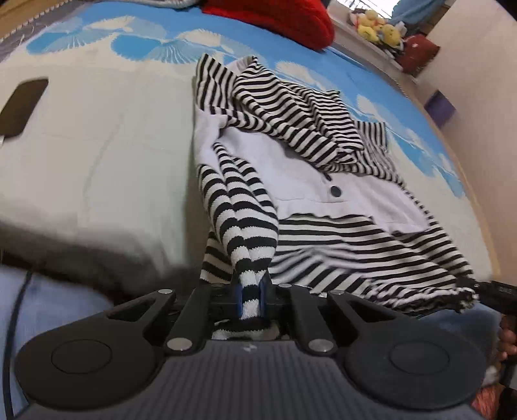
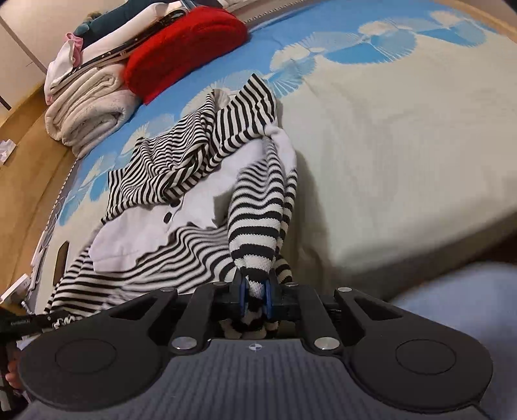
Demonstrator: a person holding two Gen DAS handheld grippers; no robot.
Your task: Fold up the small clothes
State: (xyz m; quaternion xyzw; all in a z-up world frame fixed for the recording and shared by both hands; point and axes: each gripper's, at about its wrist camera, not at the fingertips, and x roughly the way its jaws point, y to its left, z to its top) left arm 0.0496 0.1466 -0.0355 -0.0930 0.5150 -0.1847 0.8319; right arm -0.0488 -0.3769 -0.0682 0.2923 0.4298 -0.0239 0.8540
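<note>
A small black-and-white striped top [image 1: 323,239] with a white front panel and a dark button [image 1: 336,191] lies crumpled on the bed. My left gripper [image 1: 251,287] is shut on a bunched striped part of it, a sleeve by its look, which runs up from the jaws. In the right wrist view the same top [image 2: 155,200] lies left of centre. My right gripper [image 2: 255,287] is shut on a striped bunch there too. A black gripper part [image 1: 497,290] shows at the right edge beside the frilled hem.
The bedcover [image 1: 97,145] is cream with blue fan patterns. A red cushion-like item [image 2: 184,42] and folded cream blankets [image 2: 87,110] lie at the far side. A dark flat object [image 1: 22,106] rests on the cover. Yellow plush toys [image 1: 378,26] sit beyond the bed.
</note>
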